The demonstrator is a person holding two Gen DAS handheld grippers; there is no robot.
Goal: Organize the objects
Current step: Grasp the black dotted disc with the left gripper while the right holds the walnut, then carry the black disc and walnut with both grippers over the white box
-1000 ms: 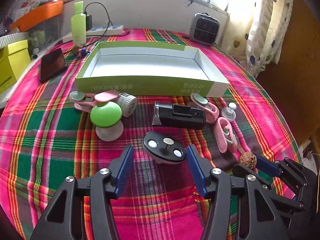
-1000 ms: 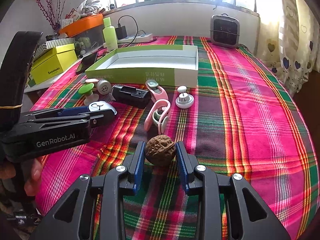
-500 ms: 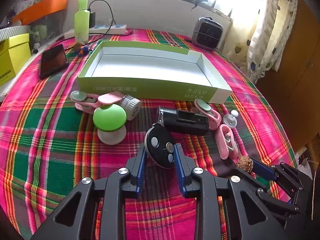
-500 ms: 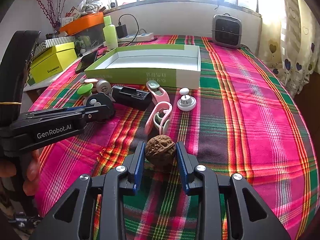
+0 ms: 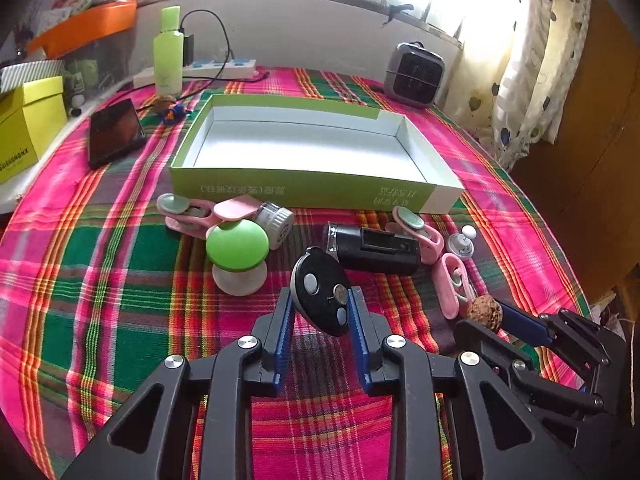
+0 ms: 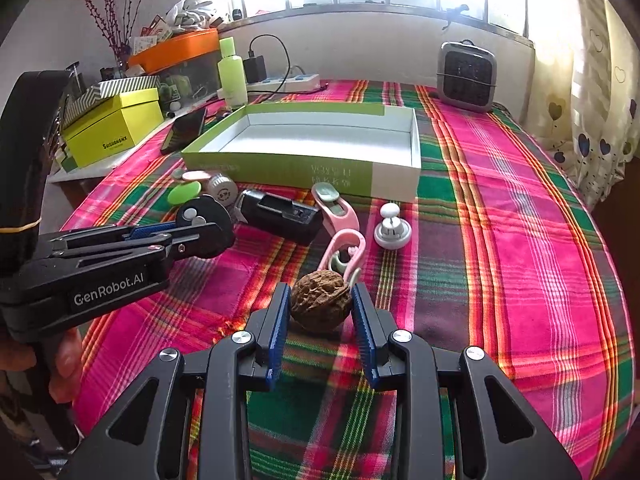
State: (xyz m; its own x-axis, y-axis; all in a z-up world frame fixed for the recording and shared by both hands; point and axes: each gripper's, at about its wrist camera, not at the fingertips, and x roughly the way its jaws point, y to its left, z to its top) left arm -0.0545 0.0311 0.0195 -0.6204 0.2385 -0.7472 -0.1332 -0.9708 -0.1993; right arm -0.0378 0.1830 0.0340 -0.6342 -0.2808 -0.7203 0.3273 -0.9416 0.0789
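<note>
Both picks look done. The left gripper (image 5: 321, 309) is clamped on the black oval remote (image 5: 322, 294); the right gripper (image 6: 320, 305) is clamped on the brown wrinkly walnut (image 6: 321, 303). Both sit just before the empty green-and-white cardboard box (image 5: 308, 190). Next, carry them over its wall and let go.

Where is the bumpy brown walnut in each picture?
Left wrist view: the walnut sits low on the right, held at the tip of the right gripper that reaches in from the right.
Right wrist view: the walnut is at bottom center, between that gripper's blue jaws.
Shared landmark: the open green and white box lies behind it in both.
</note>
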